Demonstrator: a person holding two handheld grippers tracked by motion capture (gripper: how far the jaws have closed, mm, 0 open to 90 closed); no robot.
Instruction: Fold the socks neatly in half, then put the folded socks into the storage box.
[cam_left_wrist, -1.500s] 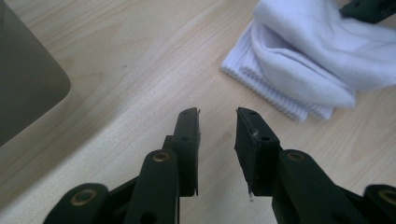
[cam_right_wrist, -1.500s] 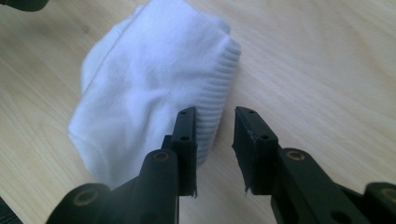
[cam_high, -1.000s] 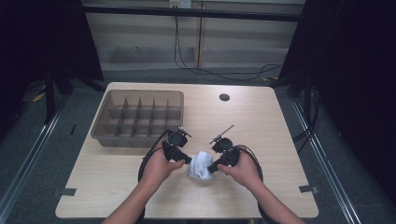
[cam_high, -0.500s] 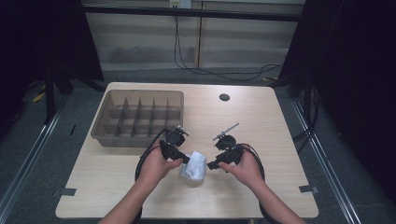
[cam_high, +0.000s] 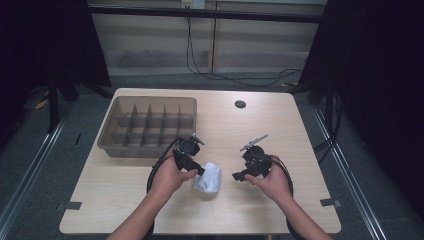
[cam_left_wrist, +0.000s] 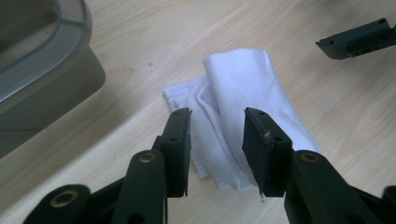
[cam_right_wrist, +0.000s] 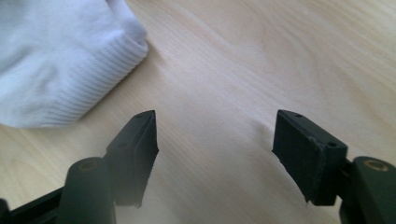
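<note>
On the wooden table (cam_high: 300, 135), a folded white sock (cam_left_wrist: 243, 116) lay just beyond the left gripper's (cam_left_wrist: 217, 140) parted jaws; the right gripper (cam_right_wrist: 215, 144) gaped wide beside it, holding nothing.

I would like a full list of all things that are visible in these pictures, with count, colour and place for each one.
folded white ribbed cloth: one, white, on the table near its front middle, between the two grippers
grey plastic tray with dividers: one, grey-brown, on the back left part of the table, its compartments look empty
light wooden table: one, pale wood, centre of the high view
round dark hole in the tabletop: one, dark, back right of centre
black cable on the floor: one, black, behind the table
left gripper: one, black, jaws open on either side of the cloth
right gripper: one, black, jaws open above bare table, right of the cloth
person's hands: two, holding the grippers at the table's front
</note>
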